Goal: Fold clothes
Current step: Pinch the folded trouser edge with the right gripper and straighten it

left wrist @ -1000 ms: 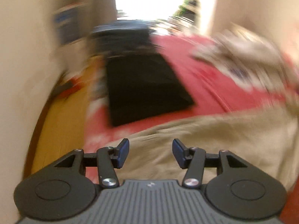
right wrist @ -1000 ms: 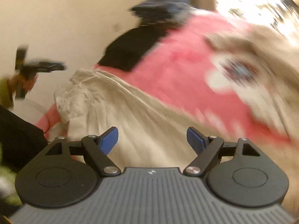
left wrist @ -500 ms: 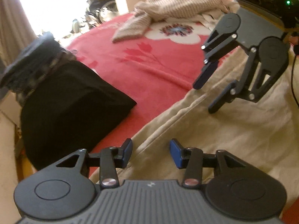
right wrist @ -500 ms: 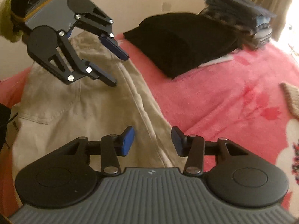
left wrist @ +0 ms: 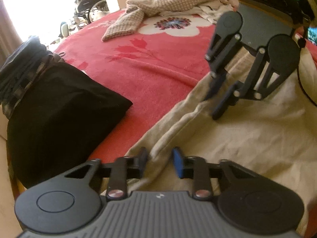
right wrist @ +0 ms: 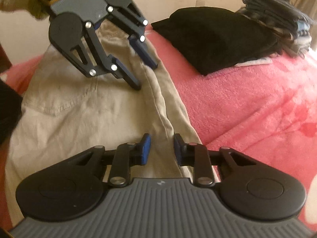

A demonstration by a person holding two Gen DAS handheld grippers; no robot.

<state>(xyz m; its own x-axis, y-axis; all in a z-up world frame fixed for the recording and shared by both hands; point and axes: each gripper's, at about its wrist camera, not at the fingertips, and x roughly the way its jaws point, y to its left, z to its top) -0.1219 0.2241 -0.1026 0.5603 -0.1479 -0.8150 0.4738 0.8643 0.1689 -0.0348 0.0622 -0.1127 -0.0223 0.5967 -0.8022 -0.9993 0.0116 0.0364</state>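
Both your grippers have dropped onto the beige trousers (left wrist: 247,138) on the red blanket (left wrist: 138,63), jaws just closing: left gripper (left wrist: 160,161) then right gripper (right wrist: 161,148) each pinch the raised edge fold.

Daylight from blown-out bright window (left wrist: 49,6), upper left of left view. Red floral fleece blanket (left wrist: 138,63) warmly lit. Slight blur; fisheye bending at picture edges.

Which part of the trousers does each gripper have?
Both have just been closing on the raised fold along the beige trousers: the left gripper near the pocket end, the right gripper further along.
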